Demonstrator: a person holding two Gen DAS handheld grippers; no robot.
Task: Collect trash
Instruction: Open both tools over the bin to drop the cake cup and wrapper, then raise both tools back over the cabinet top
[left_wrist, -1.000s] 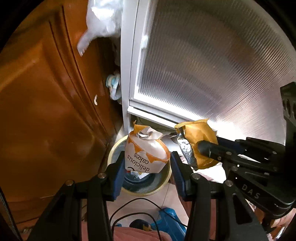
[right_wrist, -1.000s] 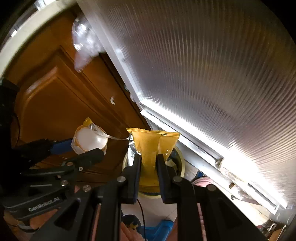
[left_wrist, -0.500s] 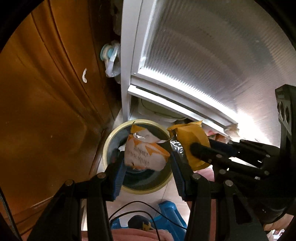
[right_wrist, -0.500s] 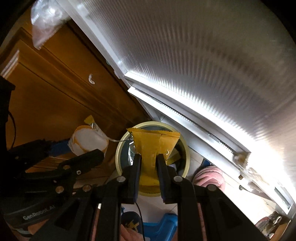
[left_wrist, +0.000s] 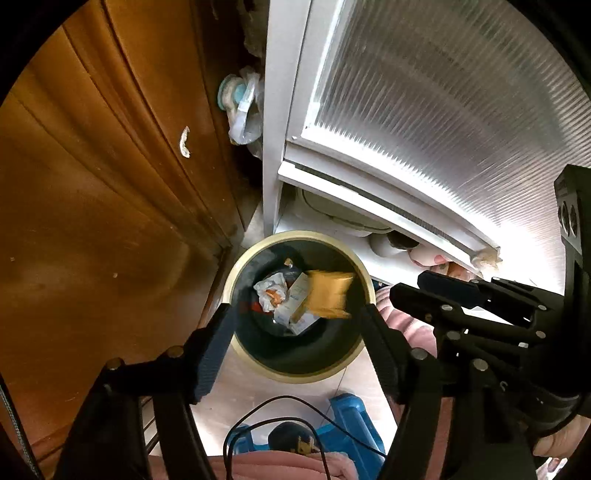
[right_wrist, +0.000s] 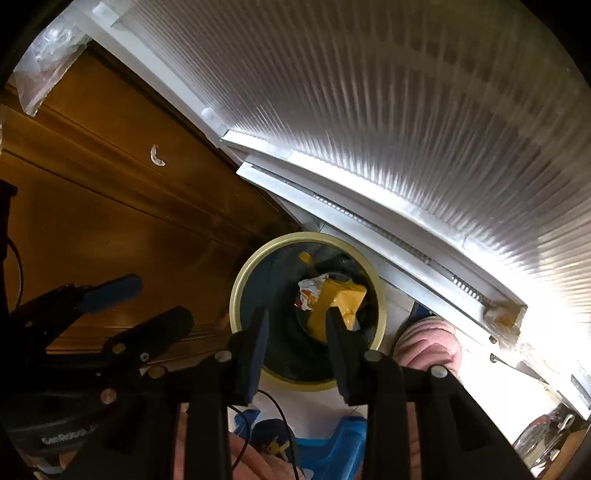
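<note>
Both grippers pointing down over round cream-rimmed trash bin. Left gripper & right gripper jaws opening, nothing gripped. Crumpled yellow snack wrapper & white-orange cake wrapper lying inside bin.

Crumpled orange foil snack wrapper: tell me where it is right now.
The orange foil snack wrapper is inside the round cream-rimmed trash bin, right of the crumpled white cake wrapper, free of both grippers.
</note>
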